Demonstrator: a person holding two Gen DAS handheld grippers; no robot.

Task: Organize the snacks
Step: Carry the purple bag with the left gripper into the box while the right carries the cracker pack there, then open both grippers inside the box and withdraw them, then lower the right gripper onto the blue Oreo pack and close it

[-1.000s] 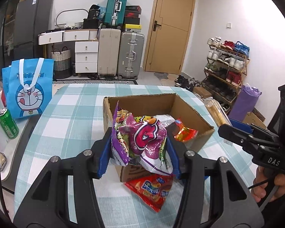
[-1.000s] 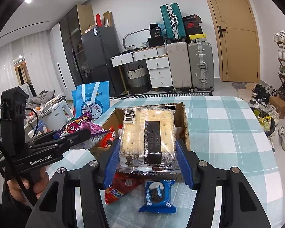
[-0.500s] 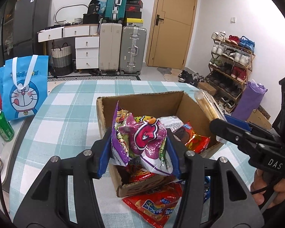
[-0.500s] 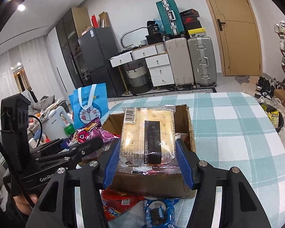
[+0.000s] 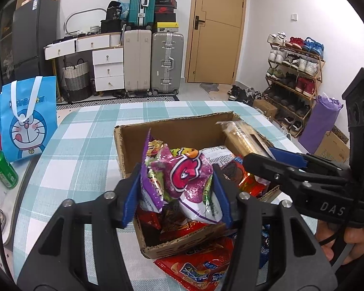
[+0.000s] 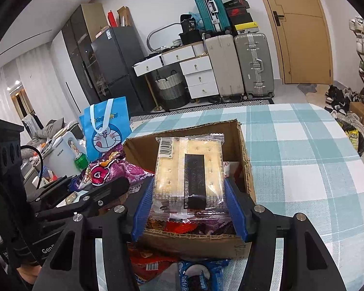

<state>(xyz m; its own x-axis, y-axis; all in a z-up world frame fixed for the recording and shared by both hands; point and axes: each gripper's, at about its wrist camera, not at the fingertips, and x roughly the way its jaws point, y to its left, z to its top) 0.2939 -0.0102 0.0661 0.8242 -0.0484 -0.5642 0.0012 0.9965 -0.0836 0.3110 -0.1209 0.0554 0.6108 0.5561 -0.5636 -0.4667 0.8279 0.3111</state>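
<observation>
An open cardboard box sits on the checked tablecloth and holds several snack packs. My left gripper is shut on a purple and pink snack bag and holds it over the box's near left part. My right gripper is shut on a clear pack of crackers and holds it over the box's near edge. The purple bag also shows in the right wrist view, and the cracker pack in the left wrist view.
A red snack bag and a blue cookie pack lie on the table in front of the box. A blue Doraemon bag, a green can and a white kettle stand left of the table.
Both grippers have moved forward with their packs, from in front of the box to over its opening. The box now looks nearer and larger.
</observation>
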